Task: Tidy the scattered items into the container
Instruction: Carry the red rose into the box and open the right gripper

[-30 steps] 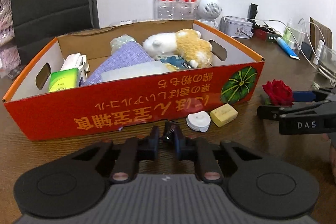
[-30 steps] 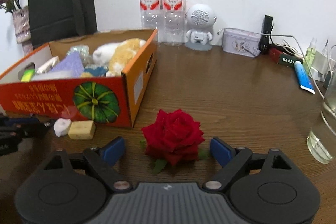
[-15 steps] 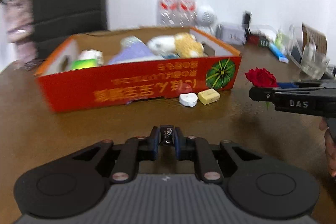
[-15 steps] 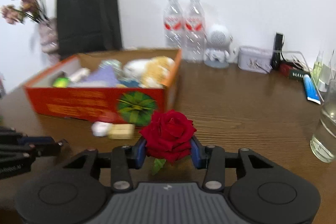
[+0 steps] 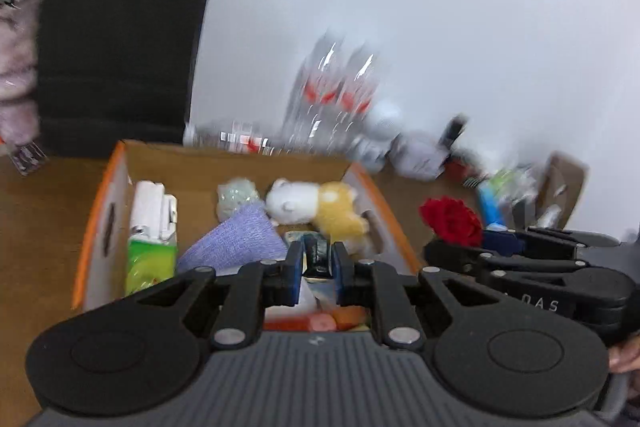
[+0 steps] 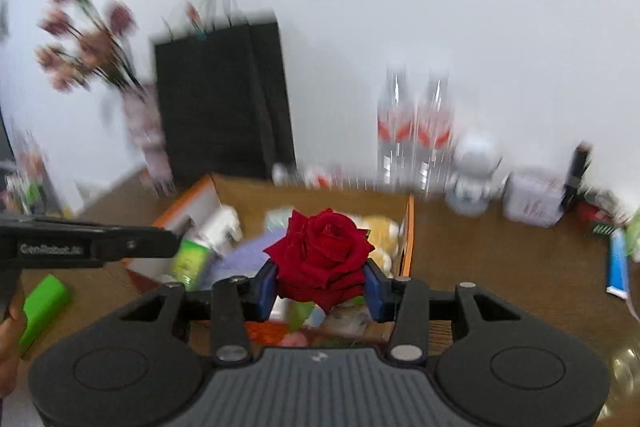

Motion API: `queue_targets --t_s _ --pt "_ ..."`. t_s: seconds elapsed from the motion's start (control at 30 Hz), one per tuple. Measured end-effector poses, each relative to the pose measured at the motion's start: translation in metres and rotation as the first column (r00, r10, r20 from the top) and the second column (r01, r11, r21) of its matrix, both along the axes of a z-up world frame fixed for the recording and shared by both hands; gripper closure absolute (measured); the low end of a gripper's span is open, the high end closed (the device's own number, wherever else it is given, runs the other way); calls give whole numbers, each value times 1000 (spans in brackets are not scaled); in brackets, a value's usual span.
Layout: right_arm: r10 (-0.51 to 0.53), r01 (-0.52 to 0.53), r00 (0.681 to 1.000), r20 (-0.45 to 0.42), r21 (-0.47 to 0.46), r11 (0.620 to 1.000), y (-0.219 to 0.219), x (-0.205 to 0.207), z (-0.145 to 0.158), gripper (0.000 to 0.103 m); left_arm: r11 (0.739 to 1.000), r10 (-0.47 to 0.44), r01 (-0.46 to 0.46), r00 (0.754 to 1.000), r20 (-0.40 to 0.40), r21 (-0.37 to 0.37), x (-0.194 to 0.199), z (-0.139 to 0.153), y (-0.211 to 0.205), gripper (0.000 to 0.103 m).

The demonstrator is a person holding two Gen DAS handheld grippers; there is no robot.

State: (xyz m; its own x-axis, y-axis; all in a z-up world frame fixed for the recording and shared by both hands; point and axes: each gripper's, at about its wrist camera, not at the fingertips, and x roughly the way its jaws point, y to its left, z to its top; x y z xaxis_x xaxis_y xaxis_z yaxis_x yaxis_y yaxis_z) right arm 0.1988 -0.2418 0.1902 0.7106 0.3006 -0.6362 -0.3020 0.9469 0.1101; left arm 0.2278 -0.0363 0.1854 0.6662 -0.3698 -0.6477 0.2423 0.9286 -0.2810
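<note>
The orange cardboard box (image 5: 102, 211) holds a plush toy (image 5: 316, 205), a purple cloth (image 5: 240, 241) and a green packet (image 5: 150, 263). My left gripper (image 5: 318, 261) is shut on a small black item (image 5: 318, 255) and holds it above the box. My right gripper (image 6: 320, 283) is shut on a red rose (image 6: 320, 253), raised over the box's near right part (image 6: 408, 239). The rose (image 5: 452, 221) and right gripper (image 5: 520, 267) also show at the right of the left wrist view.
A black paper bag (image 5: 120, 47) stands behind the box, with two water bottles (image 6: 414, 131), a white robot figure (image 6: 476, 167) and a tin (image 6: 534, 195) along the wall. A blue tube (image 6: 616, 267) lies at the right on the wooden table (image 6: 500, 267).
Both grippers have risen from the table and moved over the box, carrying the black item and the rose. The view is blurred by the motion.
</note>
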Motion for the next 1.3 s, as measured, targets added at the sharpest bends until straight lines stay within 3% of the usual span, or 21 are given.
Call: queue_targets --t_s 0.07,0.17,0.27,0.37,0.43,0.53,0.67,0.9,1.07,1.3 --pt "-27 23 992 -127 -33 999 4 44 -13 60 1000 22 -20 996 -90 18 36 -17 -13 88" --pt "-66 42 972 -226 -107 993 9 78 -33 59 998 52 -54 982 -180 -6 65 -40 -21 88" --pt "-80 55 968 -238 -110 992 9 88 -40 41 996 11 -29 980 -199 -88 71 -55 -21 83" --pt "-67 58 967 -245 -46 997 3 88 -37 40 998 -22 9 980 -195 -68 72 -56 -27 70" --pt "-66 61 964 -259 -29 998 0 92 -37 40 1000 5 -9 984 -179 -23 69 -50 -27 42" --pt "-92 86 960 -263 -35 996 -5 90 -31 40 999 51 -49 985 -166 16 66 -34 -19 18" --pt "-83 83 943 -321 -14 996 -4 86 -28 30 990 109 -94 983 -150 108 55 -11 -8 0" --pt "-74 69 921 -383 -28 997 15 75 -24 19 934 174 -111 972 -159 340 27 0 16 0" --pt "-87 90 905 -417 -12 996 26 64 -21 19 926 209 -139 963 -171 350 13 6 30 0" --pt "-62 61 939 -338 -16 998 38 31 -10 18 934 197 -161 977 -85 319 -24 18 25 0"
